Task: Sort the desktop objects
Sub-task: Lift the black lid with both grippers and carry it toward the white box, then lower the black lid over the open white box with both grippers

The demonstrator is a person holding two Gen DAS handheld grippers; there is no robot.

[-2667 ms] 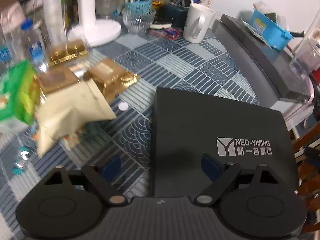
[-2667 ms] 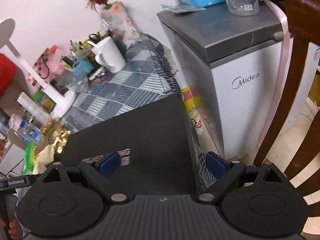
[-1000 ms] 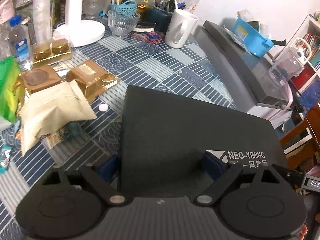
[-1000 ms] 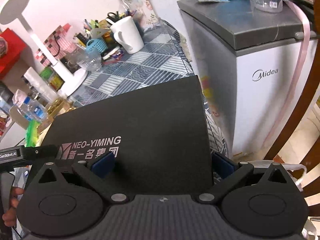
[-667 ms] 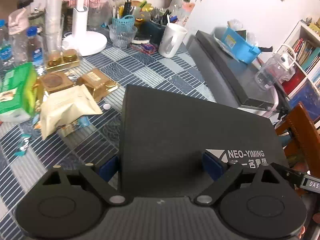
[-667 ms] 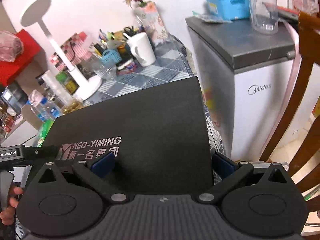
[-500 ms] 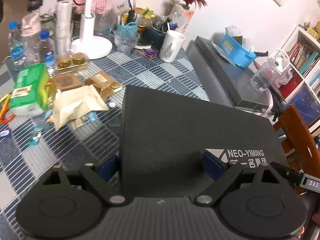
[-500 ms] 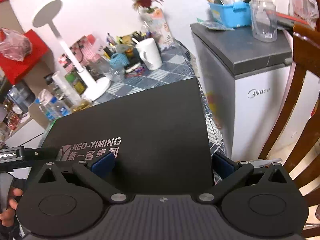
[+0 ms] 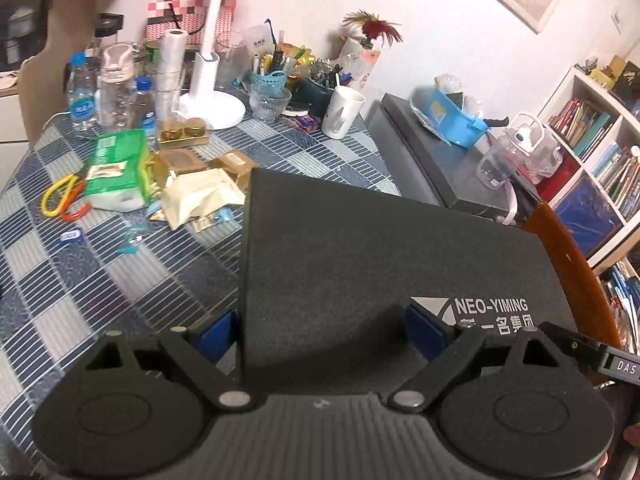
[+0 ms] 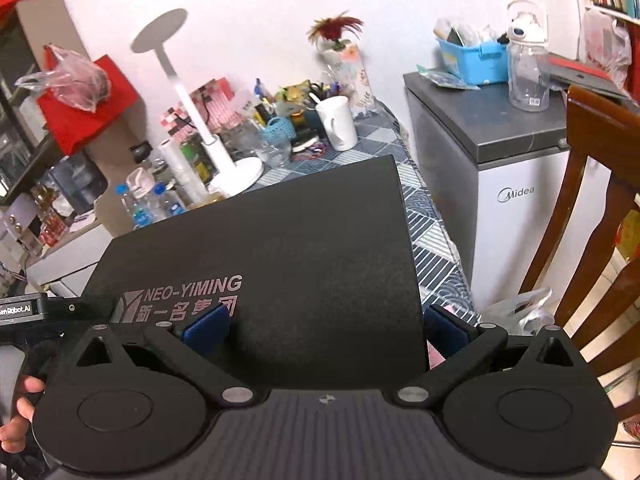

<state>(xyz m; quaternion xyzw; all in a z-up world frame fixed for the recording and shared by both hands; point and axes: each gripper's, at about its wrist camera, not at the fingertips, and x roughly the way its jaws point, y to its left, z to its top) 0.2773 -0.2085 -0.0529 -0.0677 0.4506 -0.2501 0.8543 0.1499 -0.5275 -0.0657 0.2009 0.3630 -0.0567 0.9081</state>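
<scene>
A flat, matte black rectangular box (image 9: 360, 272) with a fine pebbled texture and a silver "NEO-YIMING" logo fills the middle of both views, raised above the blue-and-white checked tablecloth (image 9: 100, 280). The left gripper (image 9: 320, 334) straddles the box's near edge: one blue rubber pad sits at 9 o'clock just outside the box's left side, the other at 3 o'clock lies on its top face beside the logo. The right gripper (image 10: 326, 328) takes the same box from the other end, one blue pad on the logo, the other at 3 o'clock against the right edge. Both sets of jaws stand spread wide around the box; whether they actually pinch it I cannot tell.

Beyond the box, at 10 o'clock in the left wrist view, lie a crinkled beige paper pouch (image 9: 200, 198), a green plastic packet (image 9: 118, 164) and glossy gold foil boxes (image 9: 182, 134). A smooth white ceramic mug (image 9: 342, 114) stands at 12 o'clock, near a round-based white desk lamp (image 9: 210, 96).
</scene>
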